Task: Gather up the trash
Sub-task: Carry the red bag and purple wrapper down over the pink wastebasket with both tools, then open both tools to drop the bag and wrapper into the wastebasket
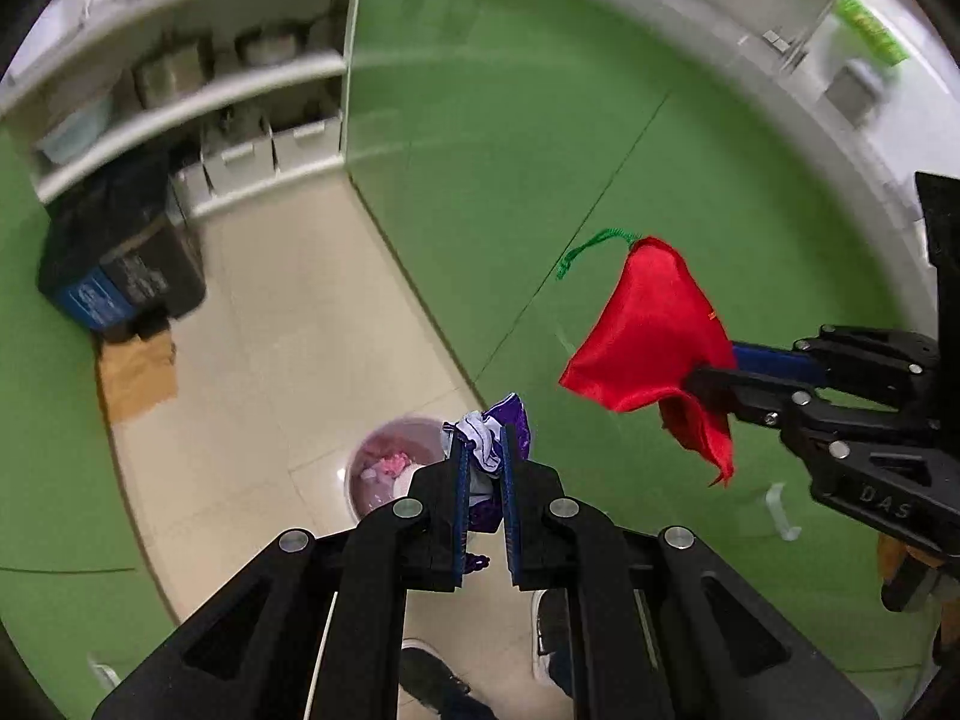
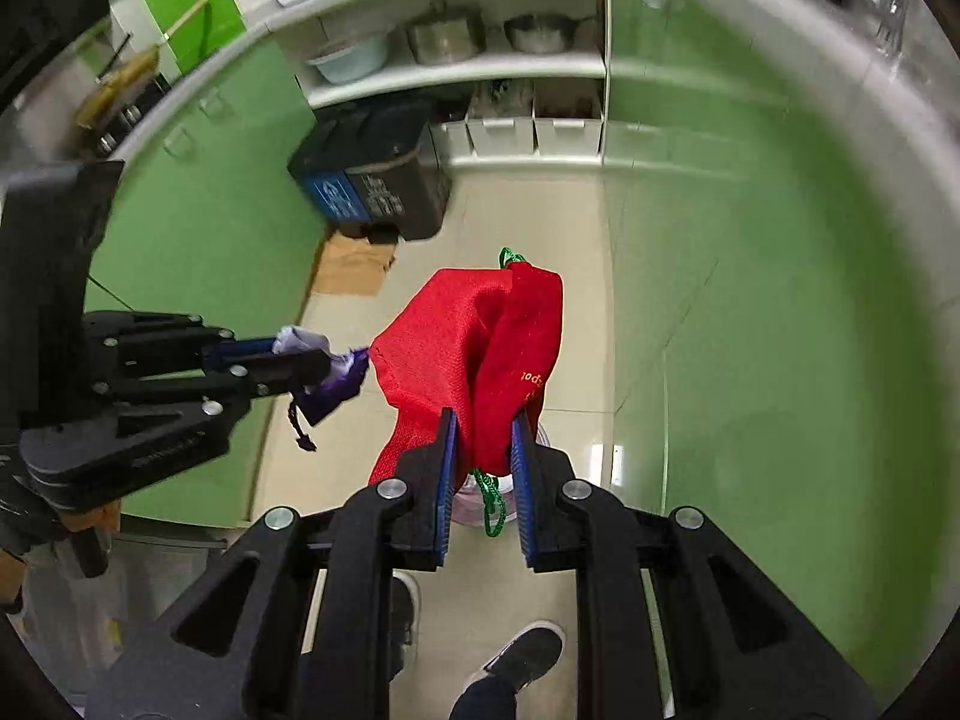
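Note:
My left gripper is shut on a purple and white pouch and holds it in the air above a small pink bin on the floor. The bin holds pink trash. My right gripper is shut on a red drawstring bag with a green cord, held up over the floor. In the left wrist view the right gripper and the red bag hang to the right. In the right wrist view the left gripper with the purple pouch is at the left.
Green cabinets line both sides of a tiled floor. A dark bin with a blue label and brown cardboard stand by white shelves with pots. The person's shoes are below.

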A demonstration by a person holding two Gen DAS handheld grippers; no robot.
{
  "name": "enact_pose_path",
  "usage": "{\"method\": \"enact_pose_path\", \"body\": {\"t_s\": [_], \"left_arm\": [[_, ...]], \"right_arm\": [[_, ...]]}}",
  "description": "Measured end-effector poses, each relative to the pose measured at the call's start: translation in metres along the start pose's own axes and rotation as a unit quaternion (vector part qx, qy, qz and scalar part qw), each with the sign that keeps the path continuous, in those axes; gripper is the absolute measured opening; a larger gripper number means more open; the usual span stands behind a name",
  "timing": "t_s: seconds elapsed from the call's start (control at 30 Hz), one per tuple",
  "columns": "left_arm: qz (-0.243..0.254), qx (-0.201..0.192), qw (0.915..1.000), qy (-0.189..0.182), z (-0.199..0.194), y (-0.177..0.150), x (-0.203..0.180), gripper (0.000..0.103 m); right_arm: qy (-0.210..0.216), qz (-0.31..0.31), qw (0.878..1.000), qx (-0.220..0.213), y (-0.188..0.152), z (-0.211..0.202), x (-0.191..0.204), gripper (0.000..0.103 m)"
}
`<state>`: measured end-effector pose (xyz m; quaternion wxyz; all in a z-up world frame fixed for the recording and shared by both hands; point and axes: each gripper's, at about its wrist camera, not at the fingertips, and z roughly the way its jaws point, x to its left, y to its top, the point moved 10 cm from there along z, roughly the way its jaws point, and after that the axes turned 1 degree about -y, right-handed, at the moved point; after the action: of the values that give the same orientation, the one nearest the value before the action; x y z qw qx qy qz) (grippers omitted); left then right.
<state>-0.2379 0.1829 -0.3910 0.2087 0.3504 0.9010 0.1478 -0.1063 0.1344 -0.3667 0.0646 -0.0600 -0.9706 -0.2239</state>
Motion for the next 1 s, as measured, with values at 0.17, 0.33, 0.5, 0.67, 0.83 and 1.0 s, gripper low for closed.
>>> {"method": "enact_pose_path", "body": {"t_s": [0.17,0.33,0.5,0.67,0.83,1.0], "left_arm": [[-0.01,0.014,0.9999,-0.002,0.07,-0.029,0.026,0.01],[-0.012,0.015,0.9998,0.006,0.1,-0.04,0.037,0.016],[-0.019,0.006,0.9993,0.032,0.106,-0.043,0.044,0.097],[-0.025,0.011,0.9988,0.04,0.106,-0.048,0.053,0.097],[-0.034,0.006,0.9985,0.043,0.095,-0.049,0.063,0.097],[-0.051,-0.007,0.9975,0.048,0.075,-0.047,0.077,0.097]], "right_arm": [[0.001,0.009,1.0,0.005,-0.023,0.061,-0.019,0.017],[0.001,0.015,1.0,0.016,-0.036,0.094,-0.03,0.017],[0.002,0.015,1.0,0.022,-0.04,0.109,-0.03,0.017],[0.004,0.01,1.0,0.025,-0.039,0.114,-0.024,0.017],[0.012,0.004,0.999,0.029,-0.04,0.116,-0.016,0.017],[0.027,-0.008,0.999,0.038,-0.04,0.125,-0.003,0.017]]}}
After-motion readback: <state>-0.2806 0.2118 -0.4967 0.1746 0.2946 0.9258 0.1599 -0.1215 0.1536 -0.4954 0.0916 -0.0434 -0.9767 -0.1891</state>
